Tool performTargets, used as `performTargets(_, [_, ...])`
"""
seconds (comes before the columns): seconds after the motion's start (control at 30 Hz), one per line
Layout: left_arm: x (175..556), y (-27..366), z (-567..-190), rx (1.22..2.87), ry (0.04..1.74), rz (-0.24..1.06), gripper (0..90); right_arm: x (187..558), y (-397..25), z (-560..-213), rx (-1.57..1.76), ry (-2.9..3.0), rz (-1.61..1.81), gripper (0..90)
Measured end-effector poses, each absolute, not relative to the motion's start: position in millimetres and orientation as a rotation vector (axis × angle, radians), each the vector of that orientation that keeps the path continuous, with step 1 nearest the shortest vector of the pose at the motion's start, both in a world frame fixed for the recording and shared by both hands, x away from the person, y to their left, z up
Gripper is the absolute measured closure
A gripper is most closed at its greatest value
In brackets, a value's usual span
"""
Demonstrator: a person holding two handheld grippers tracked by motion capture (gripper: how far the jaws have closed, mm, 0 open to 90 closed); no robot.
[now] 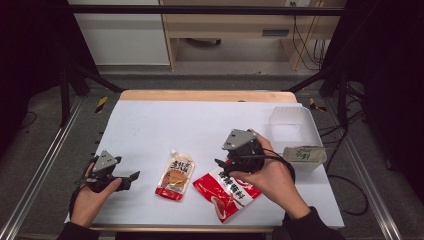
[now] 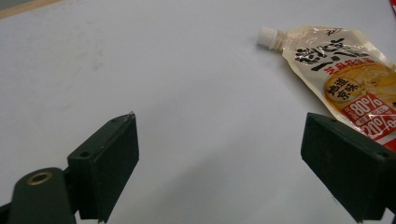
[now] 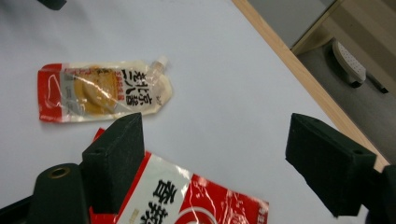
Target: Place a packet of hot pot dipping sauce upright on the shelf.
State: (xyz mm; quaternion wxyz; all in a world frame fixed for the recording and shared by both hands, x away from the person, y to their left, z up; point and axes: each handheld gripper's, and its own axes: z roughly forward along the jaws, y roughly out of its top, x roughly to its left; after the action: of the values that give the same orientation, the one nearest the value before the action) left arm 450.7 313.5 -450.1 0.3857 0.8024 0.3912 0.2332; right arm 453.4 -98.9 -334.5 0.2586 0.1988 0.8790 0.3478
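Right hand-held gripper (image 1: 223, 167) jaws wide apart, empty, over top edge of red snack bag (image 1: 226, 192) lying flat on bench (image 1: 150, 125). Left hand-held gripper (image 1: 131, 178) spread wide, empty, near spouted sauce pouch (image 1: 175, 176).

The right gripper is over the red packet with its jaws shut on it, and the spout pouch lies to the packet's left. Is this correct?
Not quite: the right gripper is open, jaws wide apart above the red packet, holding nothing, as the right gripper view shows. The spout pouch does lie to its left.
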Motion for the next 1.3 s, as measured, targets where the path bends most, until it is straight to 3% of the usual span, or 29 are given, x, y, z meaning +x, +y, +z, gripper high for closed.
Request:
performTargets(0.23, [450.6, 314.7, -450.5, 2.038, 1.003, 0.596, 11.1, 469.0, -71.4, -345.7, 0.581, 2.375, 0.986, 20.2])
performTargets(0.8, [449.8, 317.0, -450.6, 2.025, 1.018, 0.604, 10.7, 490.9, -18.9, -374.9, 0.585, 2.434, 1.031, 9.8])
performTargets(1.3, [445.3, 315.1, -453.1, 2.022, 1.041, 0.605, 10.2, 508.2, 10.9, -406.1, 0.631, 2.454, 1.057, 14.9])
